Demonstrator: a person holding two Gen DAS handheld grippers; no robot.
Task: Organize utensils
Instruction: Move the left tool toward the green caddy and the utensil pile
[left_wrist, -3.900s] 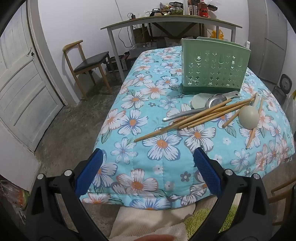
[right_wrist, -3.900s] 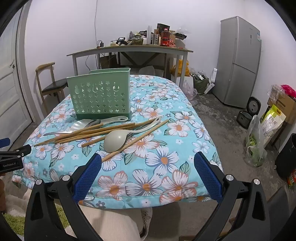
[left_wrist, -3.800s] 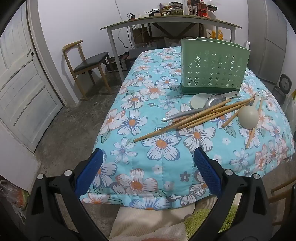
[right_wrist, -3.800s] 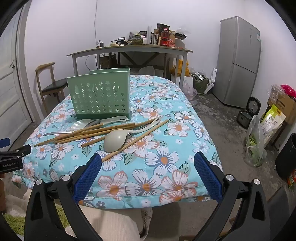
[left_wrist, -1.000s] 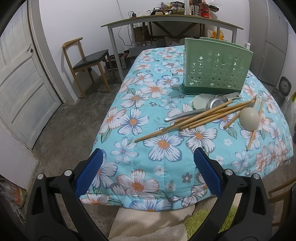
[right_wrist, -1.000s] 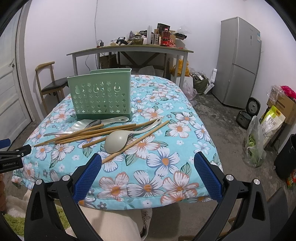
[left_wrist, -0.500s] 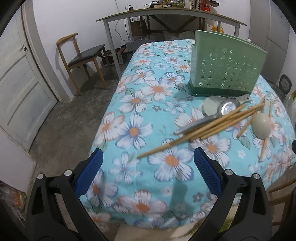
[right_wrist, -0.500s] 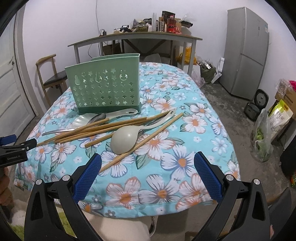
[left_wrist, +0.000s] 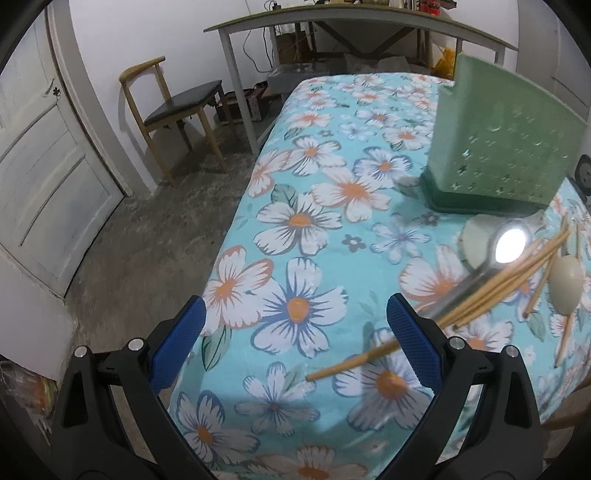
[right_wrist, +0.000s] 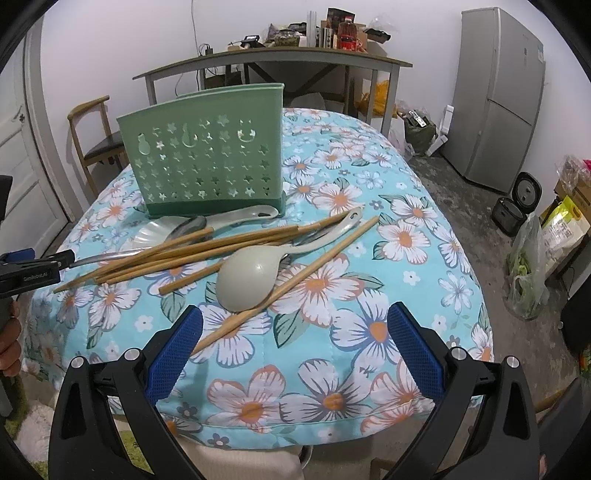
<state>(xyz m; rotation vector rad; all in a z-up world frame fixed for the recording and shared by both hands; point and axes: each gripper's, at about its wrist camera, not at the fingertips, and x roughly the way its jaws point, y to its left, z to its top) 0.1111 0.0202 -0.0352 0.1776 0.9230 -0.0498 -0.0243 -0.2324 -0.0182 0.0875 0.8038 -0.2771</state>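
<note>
1. The left hand-held gripper (left_wrist: 295, 343) hovers over the near left part of the tabletop (left_wrist: 295, 221), its blue pads wide apart and holding nothing.
2. The tip of one chopstick (left_wrist: 351, 363) lies between the left pads in the left wrist view; contact cannot be determined.
3. The right hand-held gripper (right_wrist: 295, 347) hovers at the near edge of the tabletop (right_wrist: 424, 258), pads wide apart and empty.
4. The tabletop is covered by a turquoise cloth (right_wrist: 369, 325) with a flower print.
5. A green utensil holder (right_wrist: 210, 162) with star-shaped cut-outs stands upright toward the far side of the tabletop.
6. Just in front of the holder lies a loose pile: a bundle of chopsticks (right_wrist: 192, 251), a pale green ladle (right_wrist: 247, 280) bowl-down, a pale slotted spoon (right_wrist: 236, 218) and a metal spoon (right_wrist: 184, 227).
7. One single chopstick (right_wrist: 295, 277) runs diagonally beside the ladle bowl, its near end close to the right gripper's left pad.
8. The left gripper shows at the left edge of the right wrist view, near the chopstick tips.
9. Beyond stand a wooden chair (left_wrist: 173, 107), a grey table (right_wrist: 273, 62) and a refrigerator (right_wrist: 498, 96).
</note>
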